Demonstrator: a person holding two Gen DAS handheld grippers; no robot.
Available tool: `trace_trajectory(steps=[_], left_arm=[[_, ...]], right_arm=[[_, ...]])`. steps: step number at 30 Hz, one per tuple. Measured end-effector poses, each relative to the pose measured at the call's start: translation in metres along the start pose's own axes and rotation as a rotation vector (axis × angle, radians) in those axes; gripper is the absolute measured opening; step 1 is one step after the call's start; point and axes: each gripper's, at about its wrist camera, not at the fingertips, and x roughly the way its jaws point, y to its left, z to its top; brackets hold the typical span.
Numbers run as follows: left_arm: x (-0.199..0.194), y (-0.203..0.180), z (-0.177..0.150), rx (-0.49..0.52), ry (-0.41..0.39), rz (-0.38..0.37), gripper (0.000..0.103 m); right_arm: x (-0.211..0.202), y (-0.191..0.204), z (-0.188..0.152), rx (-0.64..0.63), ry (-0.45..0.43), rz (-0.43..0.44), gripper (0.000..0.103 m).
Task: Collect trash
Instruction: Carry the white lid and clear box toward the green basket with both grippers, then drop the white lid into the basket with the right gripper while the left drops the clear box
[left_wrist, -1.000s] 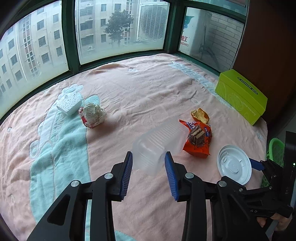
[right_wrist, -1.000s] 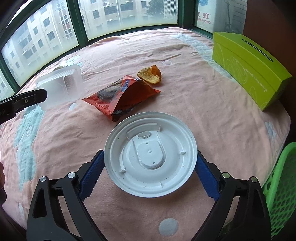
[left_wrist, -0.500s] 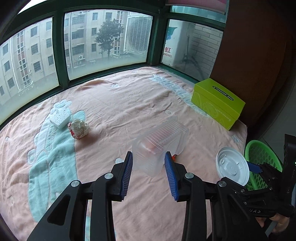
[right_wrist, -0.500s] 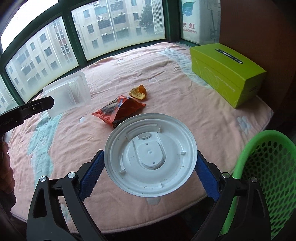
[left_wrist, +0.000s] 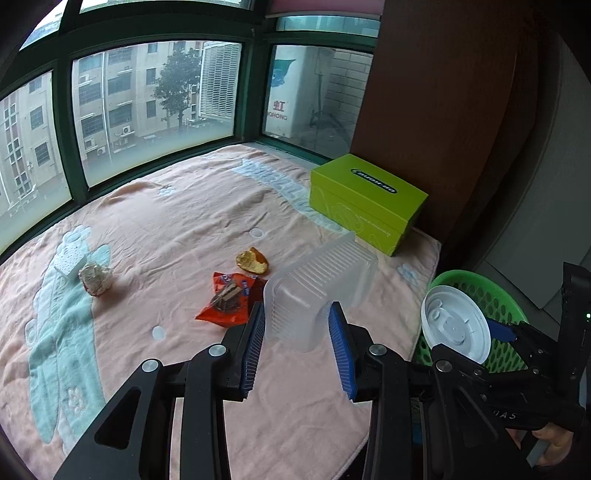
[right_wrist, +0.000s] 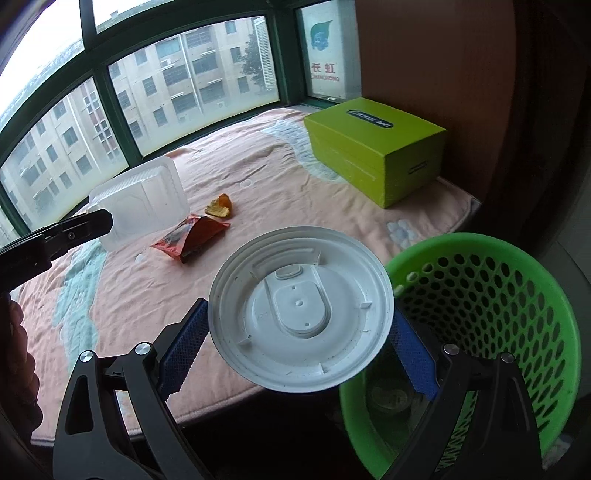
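Observation:
My left gripper (left_wrist: 297, 345) is shut on a clear plastic container (left_wrist: 319, 286), held up above the pink blanket (left_wrist: 177, 221). The same clear plastic container (right_wrist: 142, 205) shows at the left of the right wrist view. My right gripper (right_wrist: 295, 332) is shut on a round white plastic lid (right_wrist: 299, 317), which hangs at the rim of the green mesh basket (right_wrist: 498, 314). That white lid (left_wrist: 456, 326) and the green basket (left_wrist: 495, 295) also appear at the right of the left wrist view. On the blanket lie an orange snack wrapper (left_wrist: 231, 304), an orange peel (left_wrist: 253, 260) and a crumpled wrapper ball (left_wrist: 96, 278).
A lime-green box (left_wrist: 365, 201) stands at the blanket's far right, against a brown wall. A white sponge block (left_wrist: 68, 260) lies beside the crumpled ball. Green-framed windows run along the back. The basket stands on the floor below the blanket's right edge, with something at its bottom.
Both grippers rose and swung right with their loads. The lid went from lying over the blanket to hanging at the basket's rim, and the basket came fully into view.

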Motion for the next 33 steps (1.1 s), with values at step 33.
trace_trajectory(steps=[33], left_arm=[[0.031, -0.145, 0.004, 0.185, 0.058, -0.195, 0.035]], right_arm=[[-0.049, -0.149, -0.039, 0.251, -0.023, -0.252, 0.094]])
